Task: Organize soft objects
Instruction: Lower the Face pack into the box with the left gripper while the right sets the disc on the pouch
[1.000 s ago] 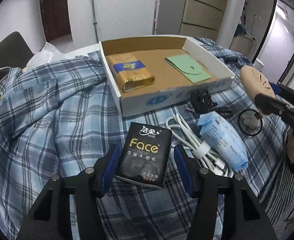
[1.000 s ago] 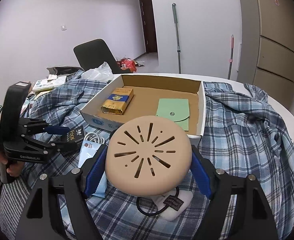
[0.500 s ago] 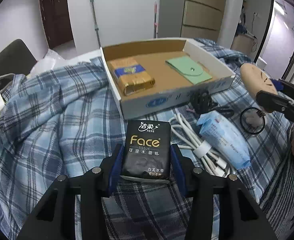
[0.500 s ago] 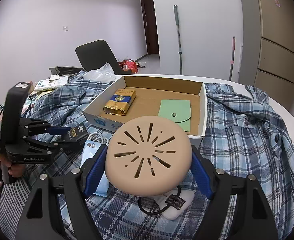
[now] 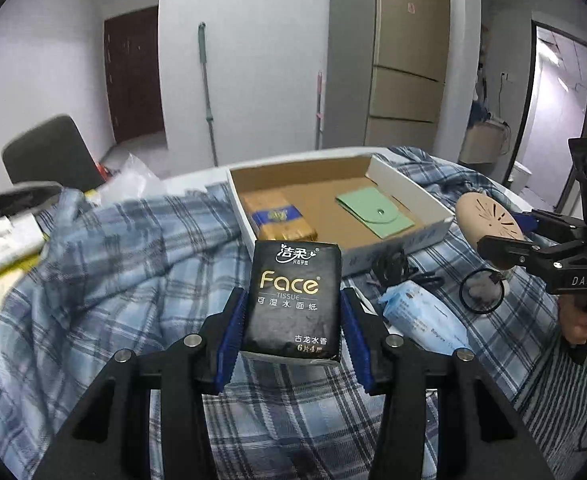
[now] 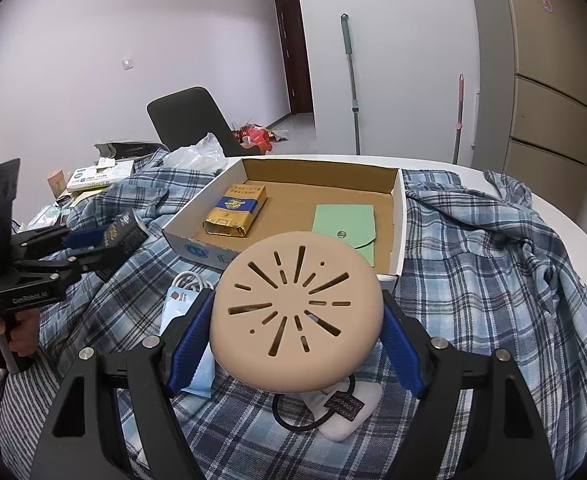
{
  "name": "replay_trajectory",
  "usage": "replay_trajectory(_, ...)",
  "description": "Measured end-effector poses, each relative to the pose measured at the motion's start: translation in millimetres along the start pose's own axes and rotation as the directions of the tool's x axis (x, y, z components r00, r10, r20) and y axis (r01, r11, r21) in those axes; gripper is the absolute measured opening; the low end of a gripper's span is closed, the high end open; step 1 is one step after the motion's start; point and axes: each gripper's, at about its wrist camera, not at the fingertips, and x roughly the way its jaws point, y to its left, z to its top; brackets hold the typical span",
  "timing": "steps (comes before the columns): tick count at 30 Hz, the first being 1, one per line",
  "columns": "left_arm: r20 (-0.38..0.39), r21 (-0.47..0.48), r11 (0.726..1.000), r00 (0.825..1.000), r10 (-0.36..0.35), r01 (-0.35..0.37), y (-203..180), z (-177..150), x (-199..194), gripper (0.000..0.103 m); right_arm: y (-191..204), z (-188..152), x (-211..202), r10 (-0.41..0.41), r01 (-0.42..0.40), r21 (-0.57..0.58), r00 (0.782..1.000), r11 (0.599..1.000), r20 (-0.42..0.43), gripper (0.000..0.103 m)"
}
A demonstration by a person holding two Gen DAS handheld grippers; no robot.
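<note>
Black tongs [image 5: 292, 322], blue ridged pads [image 5: 229, 336], silver screws

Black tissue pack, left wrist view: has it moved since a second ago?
Yes. The black tissue pack, clamped in the left gripper, has lifted off the plaid cloth towards the cardboard box.

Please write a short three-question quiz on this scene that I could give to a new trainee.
1. True or false: the left gripper is shut on the black tissue pack.
2. Which things lie inside the cardboard box? A) a gold packet and a green pouch; B) a white cable and a blue wipes pack; C) nothing.
3. Fill in: the right gripper holds a round ____-coloured pad with slits.

Key: 1 true; 2 A; 3 beige.
</note>
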Motion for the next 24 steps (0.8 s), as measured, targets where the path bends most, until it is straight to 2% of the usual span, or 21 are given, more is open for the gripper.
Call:
replay_trajectory(4, 0.053, -0.021, 1.0, 0.999, 0.007, -0.006, -7, 9, -23, 0.049, -1, 1, -4, 0.002, -0.002, 0.002, 1.0, 1.0, 0.02, 0.077)
replay_trajectory(8, 0.112, -0.036, 0.999, 0.993, 0.021, -0.017, -16, 22, -47, 0.049, -2, 9, -13, -0.031, 0.03, 0.013, 0.998, 0.999, 0.056, 0.077)
replay_trajectory(11, 0.165, -0.008, 0.998, 0.984, 0.06, -0.059, -27, 34, -65, 0.049, 0, 17, -22, -0.046, 0.045, 0.015, 0.996, 0.999, 0.071, 0.077)
replay_trajectory(14, 0.229, -0.035, 0.999, 0.973, 0.036, -0.028, -35, 46, -85, 0.049, 5, 24, -32, -0.054, 0.054, 0.002, 0.995, 0.999, 0.088, 0.077)
replay_trajectory(16, 0.265, -0.024, 0.999, 0.964, 0.038, -0.033, -45, 56, -97, 0.049, 7, 32, -41, -0.055, 0.055, -0.002, 0.993, 0.998, 0.106, 0.077)
replay_trajectory(21, 0.32, -0.057, 0.998, 0.947, 0.035, -0.017, -61, 82, -113, 0.049, 12, 65, -67, -0.073, 0.075, 0.0, 0.977, 0.997, 0.2, 0.077)
replay_trajectory(24, 0.336, -0.079, 0.996, 0.94, 0.064, -0.04, -69, 102, -112, 0.049, 15, 91, -79, -0.102, 0.102, 0.015, 0.961, 0.995, 0.257, 0.077)
